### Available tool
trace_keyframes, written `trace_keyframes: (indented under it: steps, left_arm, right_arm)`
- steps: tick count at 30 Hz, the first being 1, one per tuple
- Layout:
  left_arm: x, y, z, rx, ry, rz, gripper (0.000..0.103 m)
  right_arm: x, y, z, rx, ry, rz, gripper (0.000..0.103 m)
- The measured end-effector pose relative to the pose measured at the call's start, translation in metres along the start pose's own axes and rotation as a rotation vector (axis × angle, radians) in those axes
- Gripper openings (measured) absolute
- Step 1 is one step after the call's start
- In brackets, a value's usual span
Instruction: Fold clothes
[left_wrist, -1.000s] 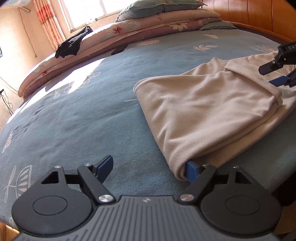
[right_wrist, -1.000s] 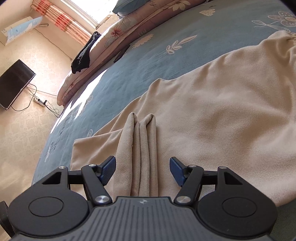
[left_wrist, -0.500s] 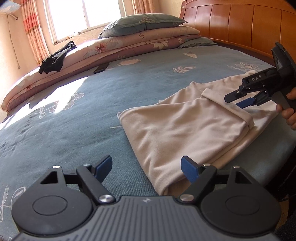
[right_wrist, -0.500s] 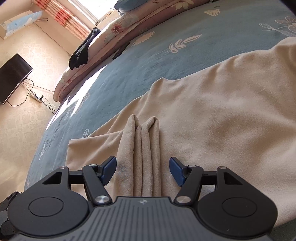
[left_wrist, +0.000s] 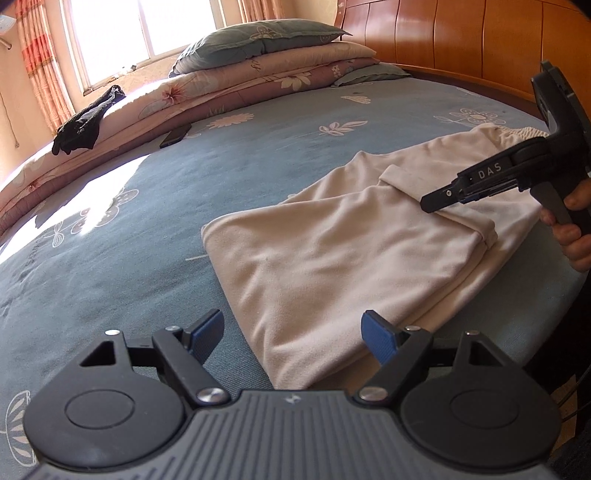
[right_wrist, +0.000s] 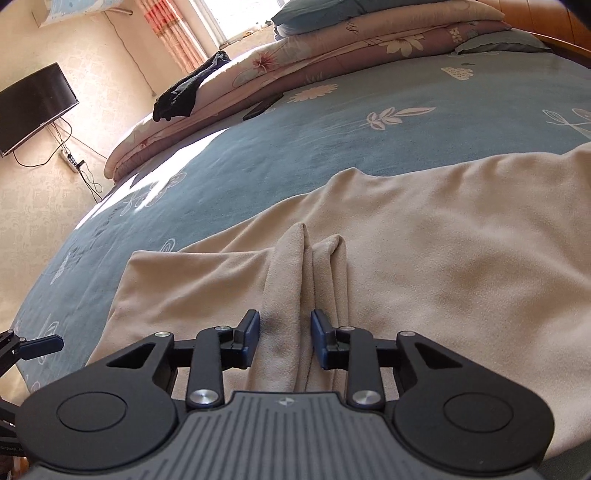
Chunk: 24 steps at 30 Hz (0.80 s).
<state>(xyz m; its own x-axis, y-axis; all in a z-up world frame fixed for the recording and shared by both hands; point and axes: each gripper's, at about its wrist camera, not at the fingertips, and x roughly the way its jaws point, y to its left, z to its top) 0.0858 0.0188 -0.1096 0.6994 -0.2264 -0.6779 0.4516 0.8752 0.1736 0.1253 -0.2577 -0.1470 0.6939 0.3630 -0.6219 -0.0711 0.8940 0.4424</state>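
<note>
One cream garment (left_wrist: 332, 258) lies folded on the blue bedsheet (left_wrist: 147, 221), near the bed's front edge. Two grippers in view. Left gripper (left_wrist: 293, 332) is spread wide above the garment's near corner, nothing between the jaws touching the pads. Right gripper (right_wrist: 284, 338): jaws closing round a raised ridge of the garment, 2 ridges side by side there; pads (right_wrist: 251, 334) look to be on the cloth. One hand (left_wrist: 570, 236) holds it. Back of bed: 1 black garment (left_wrist: 85, 123), 1 dark phone-like slab (left_wrist: 175, 136), 1 pillow (left_wrist: 258, 40) atop stacked quilts (left_wrist: 258, 79). 1 TV (right_wrist: 33, 107) on wall.
</note>
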Motion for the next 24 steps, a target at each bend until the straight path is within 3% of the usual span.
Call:
trace_keyframes:
  steps: [10,11,15,19,23,24]
  left_arm:
    - [0.000,-0.005,0.011,0.017,-0.014,-0.049,0.082]
    - [-0.003,-0.007,0.014,0.022,-0.026,-0.062,0.082]
    - [0.002,-0.012,0.052,0.025,-0.069,-0.139,0.082]
    - [0.029,-0.014,0.107,-0.092,-0.090,-0.309,0.082]
    - [0.060,-0.031,0.138,-0.117,-0.054,-0.357,0.082]
    - [0.069,-0.037,0.142,-0.127,-0.012,-0.385,0.082]
  right_arm:
    - [-0.011,-0.006,-0.008,0.196,0.050,0.023,0.045]
    - [-0.014,-0.004,-0.011,0.188,0.053,0.031,0.051]
    - [-0.025,-0.001,-0.021,0.118,0.036,0.069,0.058]
    - [-0.031,-0.007,-0.024,0.098,0.022,0.112,0.057]
    - [-0.030,-0.017,-0.024,0.122,0.019,0.142,0.056]
    - [-0.030,-0.018,-0.024,0.134,0.018,0.146,0.056]
